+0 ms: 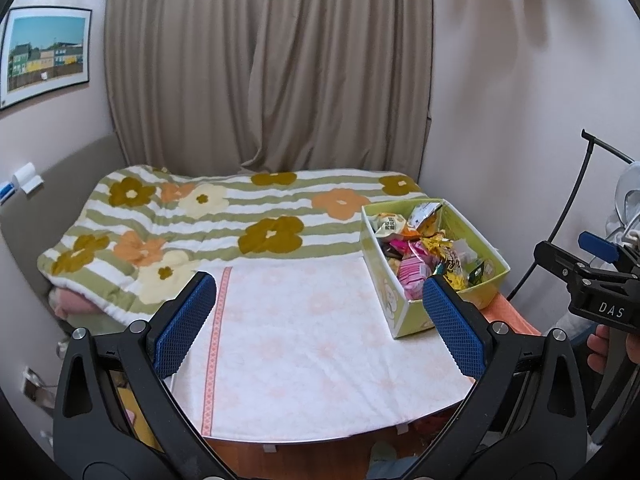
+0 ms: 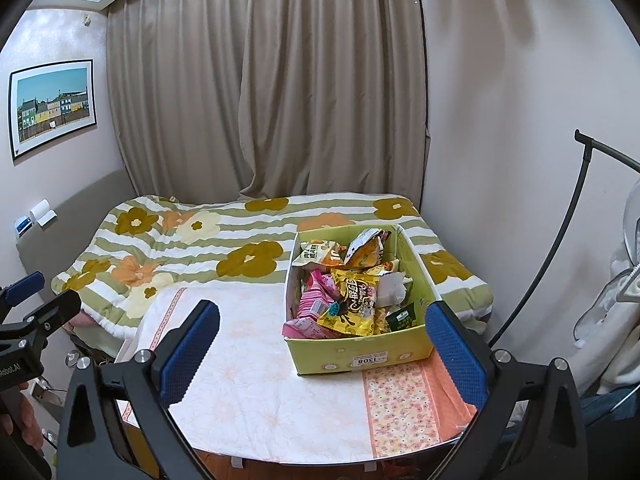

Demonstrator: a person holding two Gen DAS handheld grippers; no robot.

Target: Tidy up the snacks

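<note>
The snack box [image 2: 360, 354] sits just ahead of the right gripper [image 2: 320, 344], its long side running away; the left gripper [image 1: 320, 320], farther off, also gapes wide, empty.

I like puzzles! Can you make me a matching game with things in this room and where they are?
Things:
1. snack box
2. flowery blanket
3. picture
4. curtain

Places:
A. hanging behind the bed
B. on the wall at the left
C. on the table cloth, at the right
D. spread over the bed

Pairs: 1-C, 2-D, 3-B, 4-A
</note>
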